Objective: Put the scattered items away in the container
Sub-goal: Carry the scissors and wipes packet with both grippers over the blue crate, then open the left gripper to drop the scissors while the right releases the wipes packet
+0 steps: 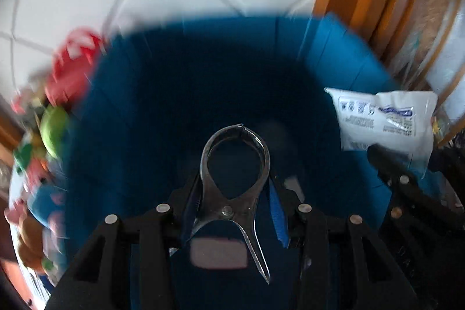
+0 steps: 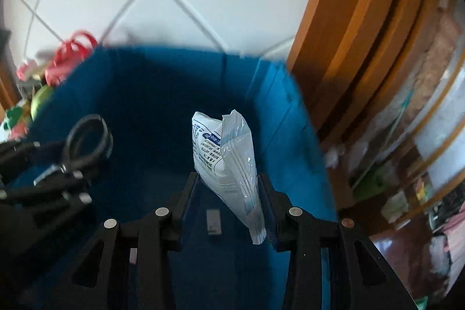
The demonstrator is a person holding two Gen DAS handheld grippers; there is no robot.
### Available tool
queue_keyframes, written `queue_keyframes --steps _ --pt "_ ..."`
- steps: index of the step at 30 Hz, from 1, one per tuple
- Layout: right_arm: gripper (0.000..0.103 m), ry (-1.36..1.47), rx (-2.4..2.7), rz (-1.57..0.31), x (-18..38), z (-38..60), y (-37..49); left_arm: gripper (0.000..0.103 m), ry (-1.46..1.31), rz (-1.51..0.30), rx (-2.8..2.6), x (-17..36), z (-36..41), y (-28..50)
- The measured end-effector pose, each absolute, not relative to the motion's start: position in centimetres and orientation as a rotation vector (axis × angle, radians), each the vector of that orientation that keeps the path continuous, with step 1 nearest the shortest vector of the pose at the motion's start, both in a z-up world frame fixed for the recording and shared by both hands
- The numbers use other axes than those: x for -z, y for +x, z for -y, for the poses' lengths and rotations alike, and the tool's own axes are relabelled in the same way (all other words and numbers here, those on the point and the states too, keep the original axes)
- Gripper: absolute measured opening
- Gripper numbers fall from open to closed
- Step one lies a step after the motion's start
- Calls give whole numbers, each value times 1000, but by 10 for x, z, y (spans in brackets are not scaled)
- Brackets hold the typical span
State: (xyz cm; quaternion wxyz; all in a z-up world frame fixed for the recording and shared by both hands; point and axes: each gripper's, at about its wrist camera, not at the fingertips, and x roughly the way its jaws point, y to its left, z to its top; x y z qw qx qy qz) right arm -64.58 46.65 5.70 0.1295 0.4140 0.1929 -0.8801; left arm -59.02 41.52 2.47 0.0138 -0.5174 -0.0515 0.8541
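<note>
We've got both grippers over the deep blue fabric container (image 2: 162,95) at once. Our left gripper (image 1: 234,211) is clamped on a pair of shiny steel pincers with a looped head (image 1: 235,161), gripped right around the pivot, head pointing forward over the bin's dark interior. Our right gripper (image 2: 229,193) is closed on a white plastic packet with blue printing (image 2: 223,156), pinched by its lower sealed end, the packet standing up and leaning slightly. Both items hang above the container's mouth, neither dropped in yet.

In the right wrist view the pincers (image 2: 87,141) sit off to the left, apart from the packet. Down on the container's floor there's a small pale rectangular object (image 2: 213,222); what it is we cannot tell.

What could go wrong? The packet sits close to the bin's lighter blue right wall; release there and it may catch the rim and slide out. The pincers look heavy and slick, so they could twist in the grip, or land hard on that pale object below. Outside the left wall, colourful clutter (image 1: 55,118) waits, too blurred to name.
</note>
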Motion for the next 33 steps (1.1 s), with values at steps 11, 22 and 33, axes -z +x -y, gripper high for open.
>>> queue_keyframes --steps 11,22,33 --pt "39 1656 2249 -683 80 -462 -684 44 -2062 33 -2438 88 -429 -609" --pt "78 1756 2173 -736 106 -466 -690 67 -2141 -18 -2450 100 -422 -613" --pt "100 1710 2162 -538 82 -467 -698 71 -2085 -4 -2551 84 -408 -615"
